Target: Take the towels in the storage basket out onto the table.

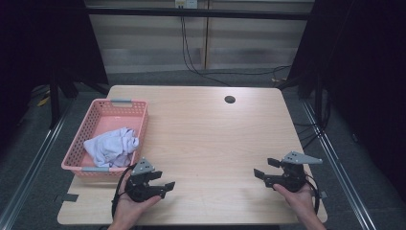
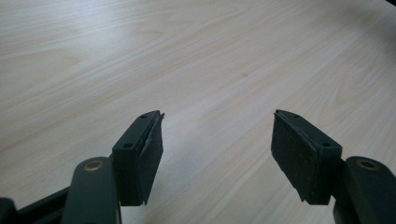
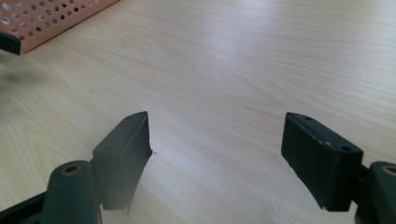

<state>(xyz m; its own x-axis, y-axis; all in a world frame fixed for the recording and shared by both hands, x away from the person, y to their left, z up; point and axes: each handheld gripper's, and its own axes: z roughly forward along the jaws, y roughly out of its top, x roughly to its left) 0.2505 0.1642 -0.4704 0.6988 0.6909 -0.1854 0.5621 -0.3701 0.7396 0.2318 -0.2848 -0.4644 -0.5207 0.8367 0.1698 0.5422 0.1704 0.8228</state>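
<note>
Two hands hold grippers low over the near edge of a wooden table (image 1: pixel 210 139). At the near left, the left gripper (image 1: pixel 162 181) has its jaws spread, with bare wood between them. At the near right, the right gripper (image 1: pixel 266 168) also has its jaws spread and holds nothing. Just beyond the left gripper, a pink basket (image 1: pixel 91 120) sits along the table's left side, with a crumpled pale cloth (image 1: pixel 112 146) inside it.
</note>
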